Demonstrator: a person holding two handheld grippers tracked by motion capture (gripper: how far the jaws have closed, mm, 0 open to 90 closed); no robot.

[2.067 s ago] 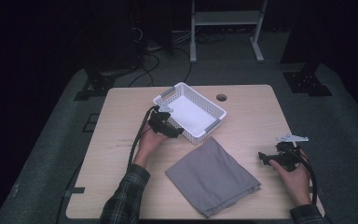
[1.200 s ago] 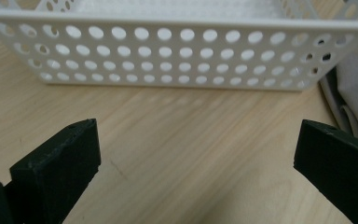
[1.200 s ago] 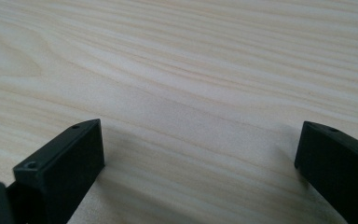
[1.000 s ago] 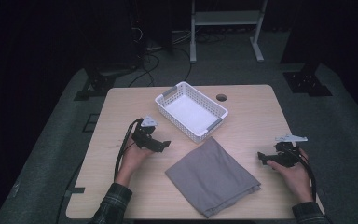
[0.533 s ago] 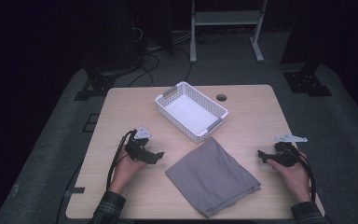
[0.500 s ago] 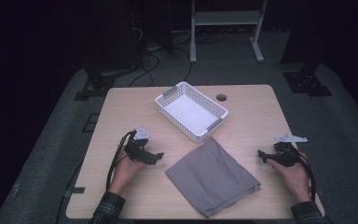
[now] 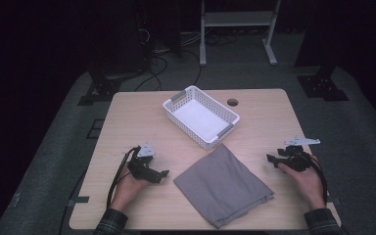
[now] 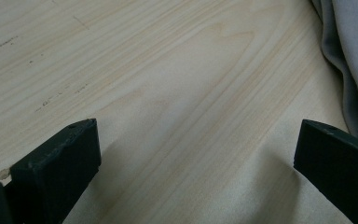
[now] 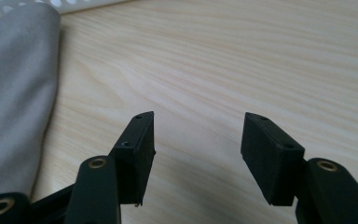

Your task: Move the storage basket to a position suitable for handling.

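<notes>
On light wooden counter (image 7: 127, 117), beside folded grey cloth (image 7: 223, 183): left hand-held gripper (image 7: 162, 175) spread, right hand-held gripper (image 7: 270, 160) half-spread after closing, empty; probably best pinching opposite edges low.

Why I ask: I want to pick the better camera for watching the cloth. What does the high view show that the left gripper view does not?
High view: the whole folded grey cloth, the white basket behind it, the table's edges, both hands and the right gripper.

Left gripper view: close wood grain and the left gripper, its jaws wide apart over bare wood with nothing between them.

Both: the wooden table, the left gripper and part of the cloth, which lies just beside the gripper's jaws.
</notes>
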